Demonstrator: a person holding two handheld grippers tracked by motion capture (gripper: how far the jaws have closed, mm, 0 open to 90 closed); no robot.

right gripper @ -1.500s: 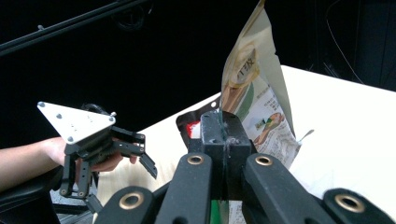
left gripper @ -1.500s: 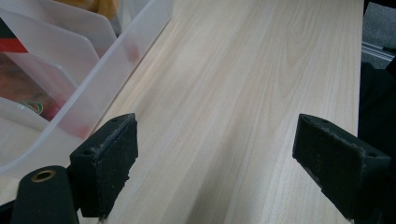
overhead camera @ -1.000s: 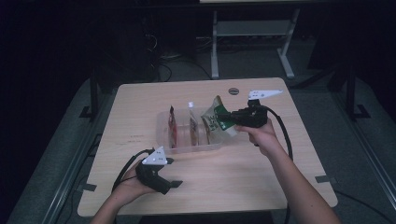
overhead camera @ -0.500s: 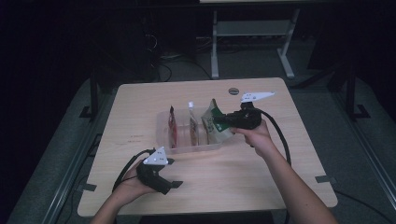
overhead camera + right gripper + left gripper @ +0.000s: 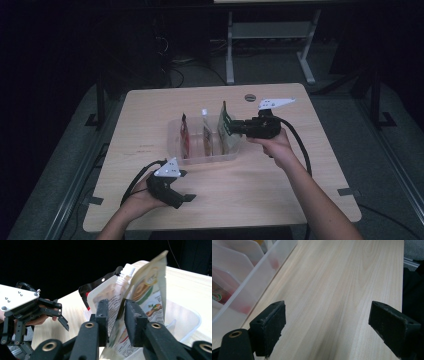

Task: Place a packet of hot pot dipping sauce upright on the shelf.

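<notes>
A flat green-printed food pouch (image 5: 150, 292) stands upright at the right end of a clear plastic bin (image 5: 175, 137), beside a spouted pouch (image 5: 112, 297) and a dark red pouch (image 5: 184, 135). I judge the green pouch light, thin and floppy, with a slick film surface; its sealed side edge looks like the firmest place to pinch.

My right gripper (image 5: 117, 315) has its fingers (image 5: 133, 320) nearly closed on that edge, one pad on each face, with the pouch bowing slightly above the grip.

My left gripper (image 5: 334, 327) rests low over the wooden counter (image 5: 300, 165) in front of the bin. Its fingers (image 5: 270, 325) are spread wide and hold nothing.
</notes>
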